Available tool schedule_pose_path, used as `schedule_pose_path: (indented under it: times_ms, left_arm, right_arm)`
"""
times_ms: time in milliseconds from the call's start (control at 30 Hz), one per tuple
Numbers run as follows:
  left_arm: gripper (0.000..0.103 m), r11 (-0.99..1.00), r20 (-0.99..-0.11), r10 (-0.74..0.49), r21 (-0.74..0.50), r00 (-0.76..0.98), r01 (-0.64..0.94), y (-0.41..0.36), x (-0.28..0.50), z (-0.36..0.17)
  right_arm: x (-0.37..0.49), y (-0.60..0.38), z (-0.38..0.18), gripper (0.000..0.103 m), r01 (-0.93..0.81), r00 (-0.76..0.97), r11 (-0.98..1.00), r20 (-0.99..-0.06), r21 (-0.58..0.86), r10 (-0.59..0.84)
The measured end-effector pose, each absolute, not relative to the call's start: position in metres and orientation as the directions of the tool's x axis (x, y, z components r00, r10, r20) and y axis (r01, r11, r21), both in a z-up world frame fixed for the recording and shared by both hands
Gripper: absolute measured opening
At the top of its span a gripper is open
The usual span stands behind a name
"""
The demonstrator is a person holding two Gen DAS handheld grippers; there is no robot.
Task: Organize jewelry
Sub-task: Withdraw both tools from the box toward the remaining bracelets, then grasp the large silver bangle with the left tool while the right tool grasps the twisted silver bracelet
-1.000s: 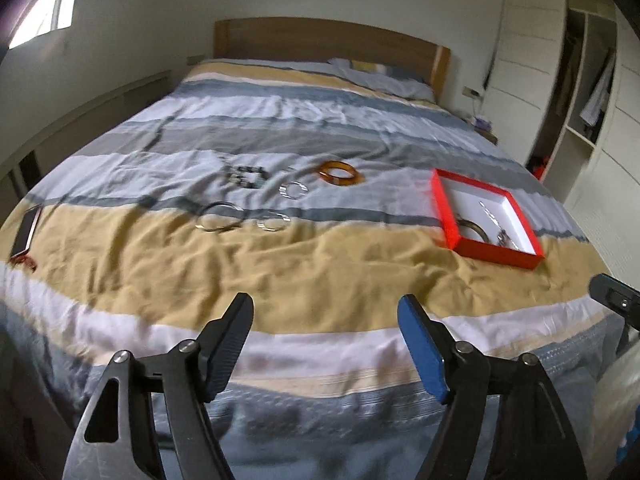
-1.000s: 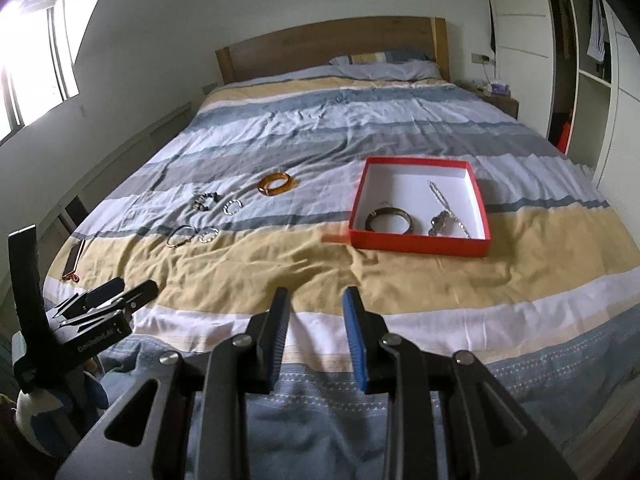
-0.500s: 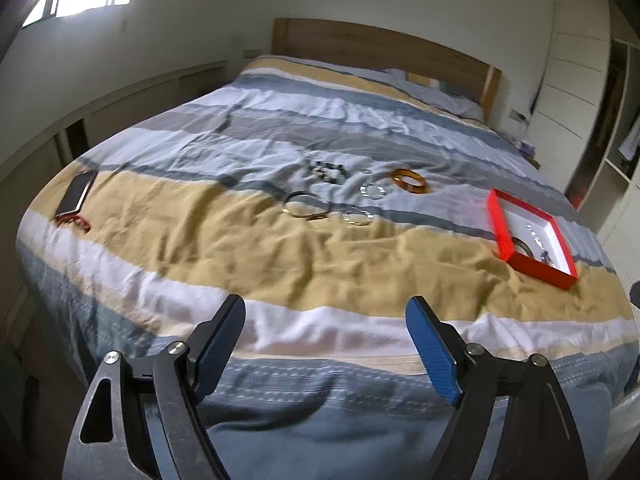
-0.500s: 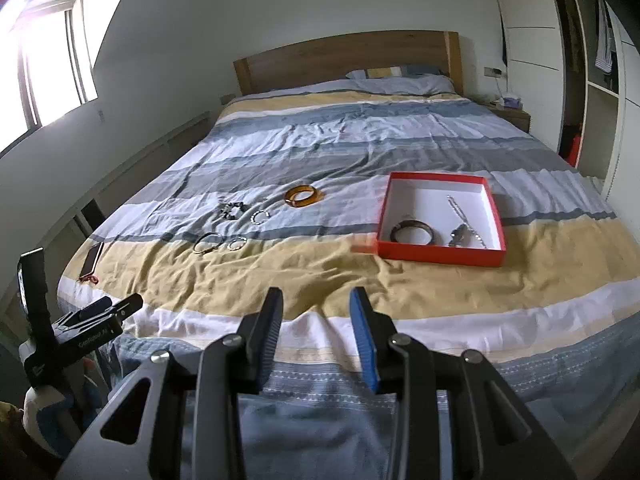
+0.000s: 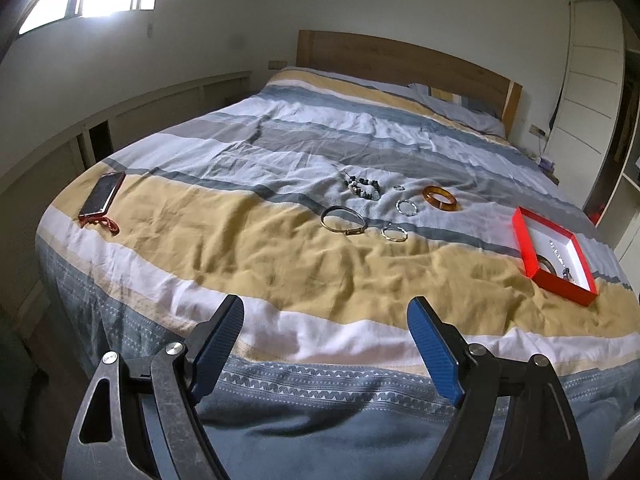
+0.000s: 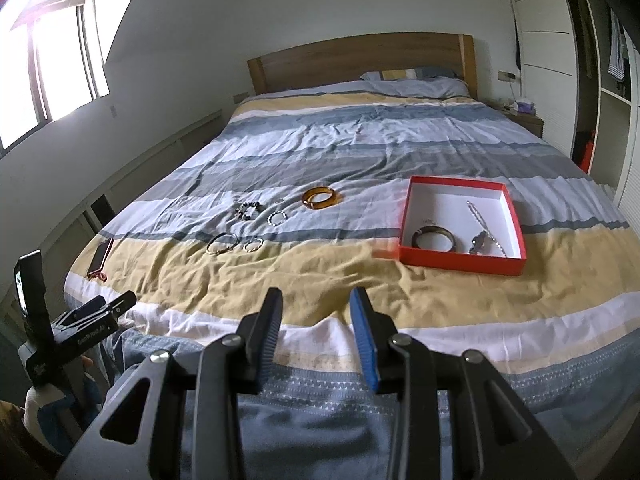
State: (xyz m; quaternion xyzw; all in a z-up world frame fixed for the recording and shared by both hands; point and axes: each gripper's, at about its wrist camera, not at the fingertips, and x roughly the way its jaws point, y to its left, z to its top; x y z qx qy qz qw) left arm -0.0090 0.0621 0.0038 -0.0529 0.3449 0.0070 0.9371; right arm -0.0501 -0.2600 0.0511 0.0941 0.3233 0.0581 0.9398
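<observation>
Loose jewelry lies mid-bed on the striped duvet: an amber bangle (image 5: pixel 440 199) (image 6: pixel 319 197), a beaded bracelet (image 5: pixel 364 188) (image 6: pixel 248 210), a thin gold bangle (image 5: pixel 343 220) (image 6: pixel 222 243) and two silver rings (image 5: pixel 406 207) (image 5: pixel 394 233). To the right, a red box (image 5: pixel 528 252) (image 6: pixel 460 264) holds a dark bangle (image 6: pixel 434 238) and a chain (image 6: pixel 478 216). My left gripper (image 5: pixel 326 304) (image 6: pixel 114 302) hovers wide open over the bed's foot, empty. My right gripper (image 6: pixel 316 294) is partly open there too, holding nothing.
A phone (image 5: pixel 102 194) (image 6: pixel 100 256) with a red strap lies near the bed's left edge. A wooden headboard (image 6: pixel 360 56) and pillows are at the far end. A wardrobe (image 6: pixel 560 60) stands on the right, and a low ledge runs under the window on the left.
The left gripper's view has swung left, so the jewelry and red box now sit further right, and its jaws have widened. The right gripper's jaws have opened a little.
</observation>
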Motion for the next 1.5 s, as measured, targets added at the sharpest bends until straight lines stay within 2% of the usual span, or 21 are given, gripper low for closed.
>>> schedule_pose_path:
  times_ms: [100, 233, 700, 900, 1033, 1167, 1500]
  left_arm:
    - [0.085, 0.994, -0.658, -0.035, -0.103, 0.752, -0.043, 0.064, -0.003, 0.001]
    - [0.086, 0.998, -0.653, -0.007, -0.050, 0.757, -0.033, 0.060, 0.003, -0.006]
    - [0.089, 0.996, -0.701, -0.093, -0.072, 0.707, 0.060, 0.082, 0.057, -0.025]
    - [0.088, 0.996, -0.715, -0.092, -0.077, 0.692, 0.054, 0.100, 0.096, -0.037]
    - [0.082, 0.994, -0.722, -0.108, -0.096, 0.683, 0.056, 0.108, 0.127, -0.044]
    - [0.080, 0.990, -0.724, -0.137, -0.120, 0.676, 0.072, 0.107, 0.159, -0.049]
    - [0.063, 0.987, -0.778, -0.152, -0.146, 0.610, 0.060, 0.099, 0.230, -0.080]
  right_arm:
    - [-0.043, -0.260, 0.049, 0.034, -0.037, 0.783, 0.977, -0.602, 0.209, 0.158]
    - [-0.033, -0.256, 0.042, 0.034, -0.029, 0.769, 0.982, -0.623, 0.189, 0.143]
    - [0.031, -0.218, 0.012, 0.034, -0.066, 0.688, 0.985, -0.707, 0.160, 0.161]
    - [0.061, -0.200, -0.007, 0.034, -0.103, 0.646, 0.983, -0.742, 0.151, 0.181]
    - [0.085, -0.189, -0.018, 0.034, -0.137, 0.621, 0.977, -0.755, 0.162, 0.212]
    - [0.114, -0.177, -0.028, 0.034, -0.169, 0.601, 0.969, -0.760, 0.180, 0.246]
    - [0.187, -0.143, -0.052, 0.034, -0.254, 0.561, 0.942, -0.760, 0.219, 0.327]
